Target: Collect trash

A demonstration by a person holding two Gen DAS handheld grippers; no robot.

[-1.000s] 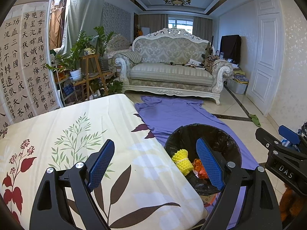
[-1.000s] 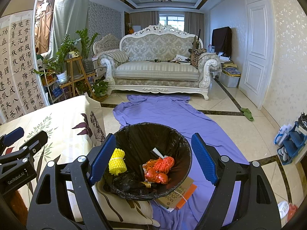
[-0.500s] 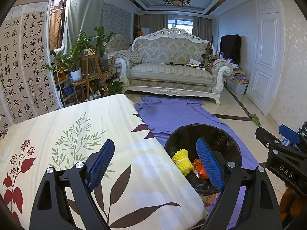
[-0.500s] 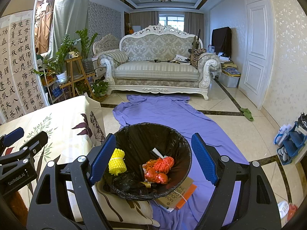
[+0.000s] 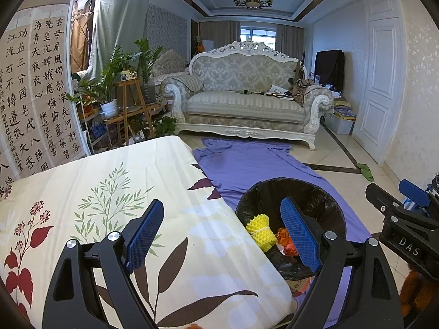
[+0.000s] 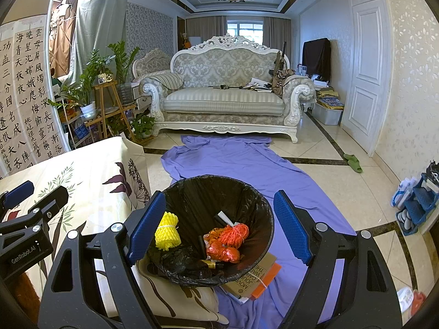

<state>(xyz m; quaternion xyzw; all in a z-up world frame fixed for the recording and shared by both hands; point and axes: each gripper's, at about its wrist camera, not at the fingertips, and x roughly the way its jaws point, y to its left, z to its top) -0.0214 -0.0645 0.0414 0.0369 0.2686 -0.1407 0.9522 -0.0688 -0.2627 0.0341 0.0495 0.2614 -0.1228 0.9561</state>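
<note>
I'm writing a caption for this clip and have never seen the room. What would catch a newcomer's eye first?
Probably the black-lined trash bin on the purple sheet, right below the open, empty right gripper, with a yellow foam net and orange netting inside. To its left lies a floral bedspread under the open left gripper. At the far end stands an ornate white sofa.
</note>
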